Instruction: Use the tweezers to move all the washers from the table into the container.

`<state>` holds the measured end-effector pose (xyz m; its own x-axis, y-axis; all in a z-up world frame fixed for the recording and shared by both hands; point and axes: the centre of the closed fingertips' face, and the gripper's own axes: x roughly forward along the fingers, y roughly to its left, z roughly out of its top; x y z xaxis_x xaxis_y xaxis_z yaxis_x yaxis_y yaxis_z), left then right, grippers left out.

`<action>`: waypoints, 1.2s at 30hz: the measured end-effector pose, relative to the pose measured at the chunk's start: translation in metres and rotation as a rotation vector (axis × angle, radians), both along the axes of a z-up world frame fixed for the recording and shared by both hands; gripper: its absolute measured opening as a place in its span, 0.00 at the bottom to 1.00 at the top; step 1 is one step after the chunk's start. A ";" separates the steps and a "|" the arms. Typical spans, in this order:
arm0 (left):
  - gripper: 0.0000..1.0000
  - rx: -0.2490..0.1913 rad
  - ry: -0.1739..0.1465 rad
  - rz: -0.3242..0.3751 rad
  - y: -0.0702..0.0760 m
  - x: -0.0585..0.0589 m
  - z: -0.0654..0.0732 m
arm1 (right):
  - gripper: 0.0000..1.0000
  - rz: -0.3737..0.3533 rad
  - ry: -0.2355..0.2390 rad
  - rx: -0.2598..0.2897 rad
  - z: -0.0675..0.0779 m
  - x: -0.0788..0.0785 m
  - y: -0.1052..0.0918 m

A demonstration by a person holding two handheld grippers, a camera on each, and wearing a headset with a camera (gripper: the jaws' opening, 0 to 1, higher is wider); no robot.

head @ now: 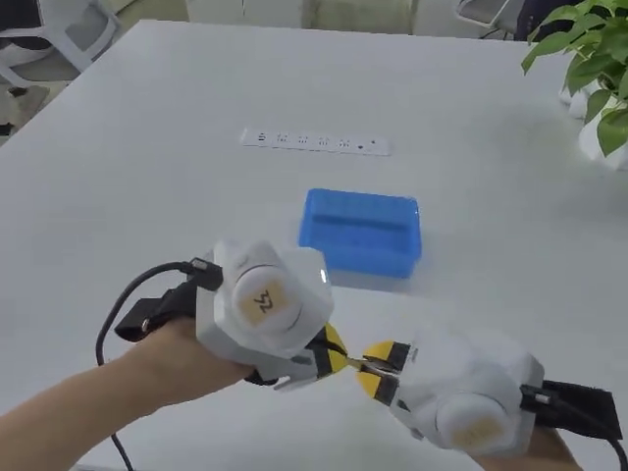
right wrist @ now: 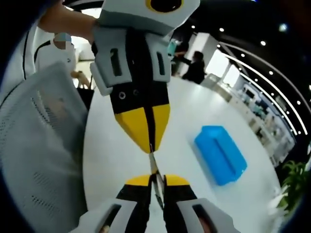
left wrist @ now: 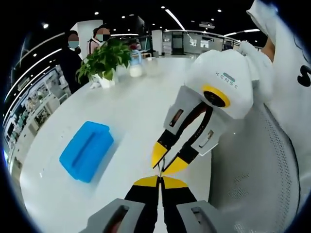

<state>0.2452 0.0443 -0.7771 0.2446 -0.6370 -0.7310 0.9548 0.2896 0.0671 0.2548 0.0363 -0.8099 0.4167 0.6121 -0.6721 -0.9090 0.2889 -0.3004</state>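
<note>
Clamps the right gripper (right wrist: 155,180) on the tweezers (right wrist: 153,162), jaws nearly closed with the thin metal between them. Presses the left gripper (left wrist: 159,180) shut, tip to tip against the right one and touching the tweezers' free end; cannot tell whether that end is truly pinched. Holds both low over the near edge of the table (head: 147,196), left gripper at left, right gripper at right. Lays the tweezers' long axis left to right, from one gripper to the other, crosswise to the way ahead. Finds the blue container (head: 361,231) straight beyond the meeting tips, farther up the table and well apart, its long side also left to right. Puts both grippers about equally near it, yet gives the firm hold to the right, so probably calls for the left to let go and the right to swing the points outward. Cannot tell where the washers lie. Leaves a power strip (head: 314,141) farther still and a plant (head: 589,59) at far right.
</note>
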 end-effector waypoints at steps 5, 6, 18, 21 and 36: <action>0.00 0.036 -0.023 -0.024 -0.002 0.010 -0.014 | 0.06 -0.067 0.027 0.012 -0.009 0.010 -0.004; 0.00 0.039 -0.026 -0.023 -0.003 0.013 -0.016 | 0.06 -0.072 0.024 0.010 -0.011 0.013 -0.005; 0.00 0.097 -0.039 -0.019 0.009 0.061 -0.039 | 0.08 -0.111 0.051 -0.001 -0.027 0.060 0.001; 0.00 0.139 -0.027 -0.050 0.019 0.061 -0.053 | 0.10 -0.117 0.072 0.001 -0.031 0.058 0.003; 0.00 0.322 -0.040 -0.305 0.043 0.050 -0.083 | 0.21 -0.324 0.091 0.175 0.026 0.030 -0.051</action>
<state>0.2954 0.0873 -0.8605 0.1127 -0.4256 -0.8978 0.9881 -0.0468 0.1463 0.2844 -0.0147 -0.7839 0.5511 0.5667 -0.6125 -0.7825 0.6059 -0.1435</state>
